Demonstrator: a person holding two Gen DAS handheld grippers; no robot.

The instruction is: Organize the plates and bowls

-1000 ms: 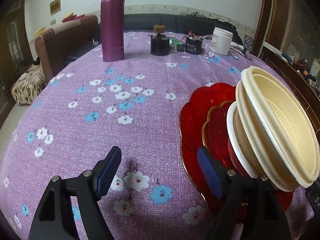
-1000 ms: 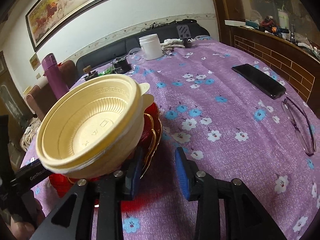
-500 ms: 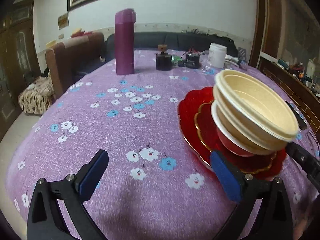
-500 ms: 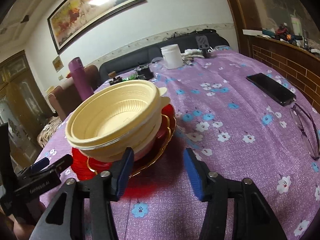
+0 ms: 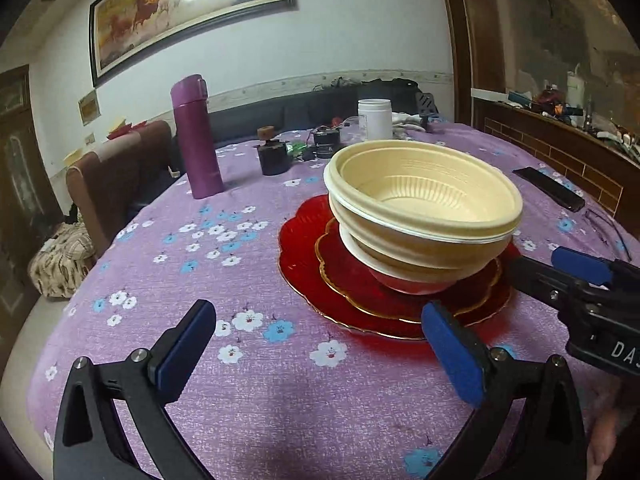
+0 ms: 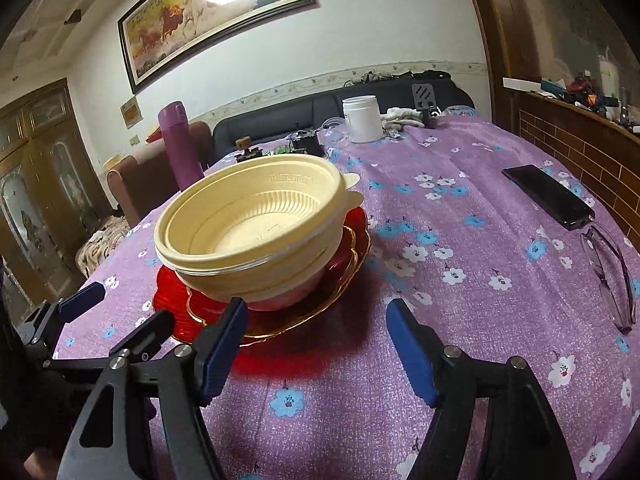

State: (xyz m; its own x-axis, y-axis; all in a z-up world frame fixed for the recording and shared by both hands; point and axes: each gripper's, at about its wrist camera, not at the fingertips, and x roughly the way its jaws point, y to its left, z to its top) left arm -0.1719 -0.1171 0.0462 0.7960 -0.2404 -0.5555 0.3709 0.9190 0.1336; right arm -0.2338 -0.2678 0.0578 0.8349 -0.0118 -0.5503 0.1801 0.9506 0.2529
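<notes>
Purple floral tablecloth (image 5: pixel 248 396) w/ cream bowls (image 5: pixel 424 204) nested atop red plates (image 5: pixel 304 264), centre. Left gripper (image 5: pixel 316 344) spread wide, empty; right gripper (image 6: pixel 312 344) opening, nothing btwn jaws. Best practice: retreat level, avoid nudging plate rim; stack looks done.

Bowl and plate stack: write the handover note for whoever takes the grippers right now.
Left gripper: open, empty, beside the stack.
Right gripper: jaws opening, nothing between them, in front of the stack.
Cream bowls are nested over a red bowl, on a small gold-rimmed red plate atop a large red plate on the purple floral tablecloth.
Done: everything stacked, standing free.
Left: apparently nothing; no loose plates or bowls in view.
</notes>
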